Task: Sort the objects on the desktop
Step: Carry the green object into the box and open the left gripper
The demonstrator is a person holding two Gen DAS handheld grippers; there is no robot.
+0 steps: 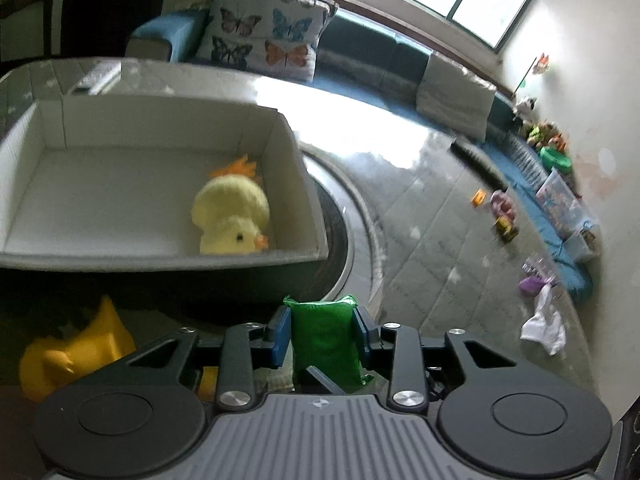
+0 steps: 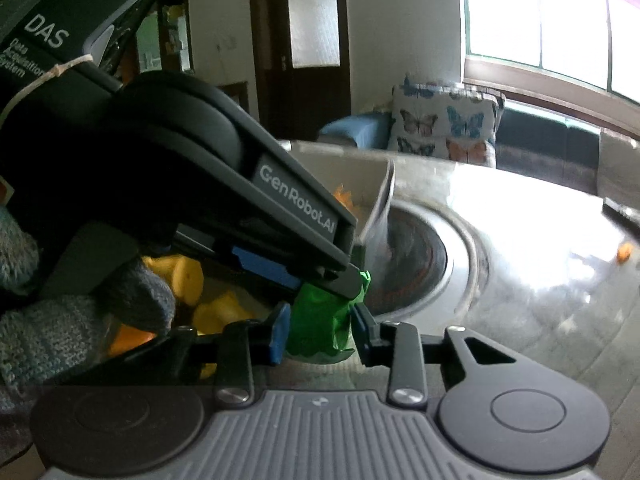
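A green packet (image 1: 326, 340) sits between the blue pads of my left gripper (image 1: 322, 320), which is shut on it. In the right wrist view the same green packet (image 2: 320, 322) also lies between the fingers of my right gripper (image 2: 318, 328), with the left gripper's body (image 2: 224, 184) just above it. A white box (image 1: 36, 160) on the glass table holds a yellow plush chick (image 1: 232, 216). A yellow rubber duck (image 1: 72, 356) lies at the lower left, below the box.
The round glass table (image 1: 400, 152) has a dark circular centre (image 2: 416, 256). A sofa with a butterfly cushion (image 1: 260, 32) stands behind. Toys and a white cloth (image 1: 546, 328) lie on the floor at right. A gloved hand (image 2: 60, 328) shows at left.
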